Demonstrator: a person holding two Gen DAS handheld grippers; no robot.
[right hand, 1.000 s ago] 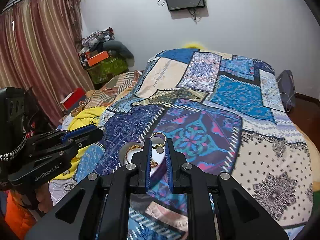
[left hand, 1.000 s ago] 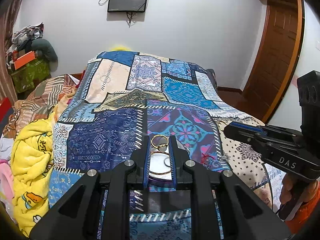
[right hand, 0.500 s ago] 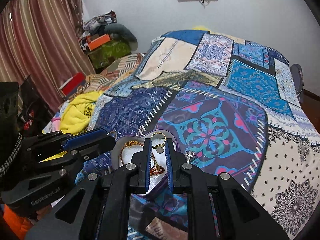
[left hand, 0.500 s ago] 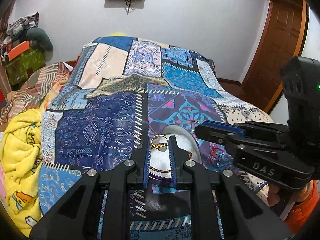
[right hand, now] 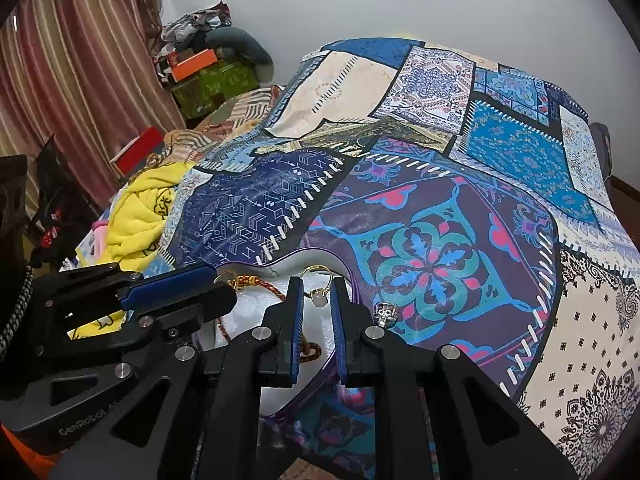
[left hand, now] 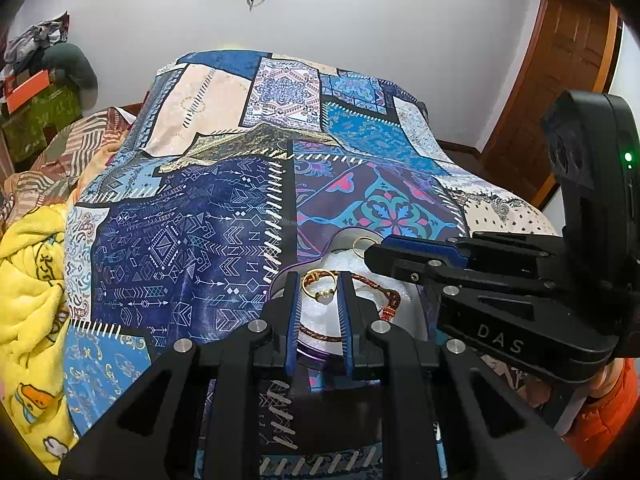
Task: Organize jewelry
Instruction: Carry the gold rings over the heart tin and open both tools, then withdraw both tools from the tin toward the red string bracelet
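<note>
Gold rings sit pinched in both the left gripper (left hand: 319, 294) and right gripper (right hand: 317, 295), each ring (left hand: 318, 285) hanging just above the white-lined tray (left hand: 414, 312) near the bed's front edge.

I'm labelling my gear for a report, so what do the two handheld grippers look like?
Both are black, angular plastic with silver screws and blue ridged pads. The right gripper carries white DAS lettering and a green light on its boxy housing. The left gripper reads GenRobot.AI, with a black-and-white braided cord beside it. An orange sleeve shows behind each.
</note>
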